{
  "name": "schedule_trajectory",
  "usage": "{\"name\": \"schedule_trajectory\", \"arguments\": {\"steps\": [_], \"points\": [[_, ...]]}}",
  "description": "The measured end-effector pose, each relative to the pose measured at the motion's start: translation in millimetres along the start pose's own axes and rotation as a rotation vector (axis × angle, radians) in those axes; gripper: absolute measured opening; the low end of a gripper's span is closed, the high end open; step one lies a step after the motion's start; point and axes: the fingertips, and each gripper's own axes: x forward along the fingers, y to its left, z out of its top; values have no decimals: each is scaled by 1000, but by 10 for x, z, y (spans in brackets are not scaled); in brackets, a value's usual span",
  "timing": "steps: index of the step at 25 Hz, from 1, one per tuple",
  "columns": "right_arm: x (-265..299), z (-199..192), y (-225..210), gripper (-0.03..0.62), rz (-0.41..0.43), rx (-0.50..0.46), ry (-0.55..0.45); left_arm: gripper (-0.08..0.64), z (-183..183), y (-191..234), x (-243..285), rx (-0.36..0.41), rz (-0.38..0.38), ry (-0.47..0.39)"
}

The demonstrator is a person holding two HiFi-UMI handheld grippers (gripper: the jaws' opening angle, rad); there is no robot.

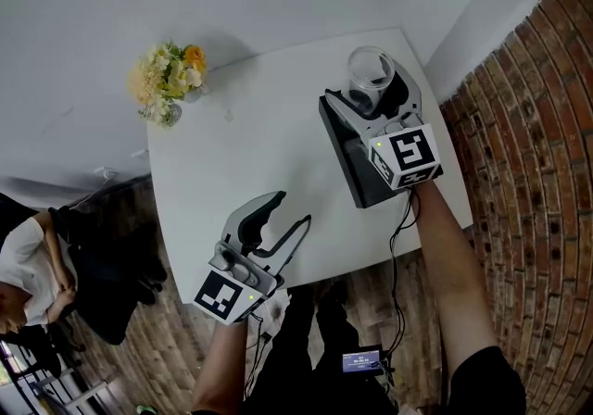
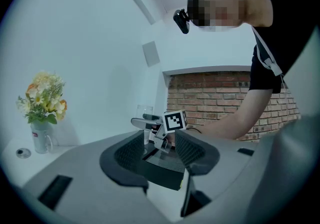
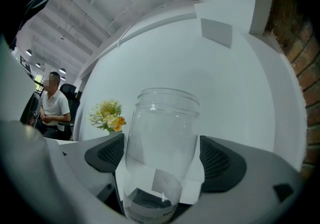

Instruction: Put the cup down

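**Clear cup, far right of a white table**

Cup (image 1: 369,70): clear glass, upright between the wide-apart jaws of the right gripper (image 1: 373,100), with the pads just off the glass. The print on its base label is too blurred to read.
Left gripper (image 1: 290,207): at the near edge, jaws part-open, nothing between them.
Flowers (image 1: 169,80): far left.
Table (image 1: 241,126): white. Brick wall (image 1: 528,126) on the right.

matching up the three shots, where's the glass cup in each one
Head view: glass cup upper right, standing near the far corner of the white table.
Left gripper view: small, just left of centre, in the distance.
Right gripper view: large, dead centre.
Shared landmark: the flower vase, left of the cup in every view.
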Motion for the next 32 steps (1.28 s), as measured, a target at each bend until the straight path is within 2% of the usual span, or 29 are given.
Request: {"name": "schedule_trajectory", "arguments": {"steps": [12, 17, 26, 28, 32], "points": [[-821, 241, -98, 459, -70, 98, 42, 198, 176, -101, -127, 67, 2, 29], [-1263, 425, 50, 457, -65, 161, 66, 198, 289, -211, -235, 81, 6, 30], [-1960, 906, 447, 451, -57, 209, 72, 198, 527, -588, -500, 104, -20, 24], [-2109, 979, 548, 427, -60, 215, 70, 198, 556, -669, -559, 111, -26, 23], [-2382, 1084, 730, 332, -75, 228, 65, 195, 624, -829, -649, 123, -40, 14]]}}
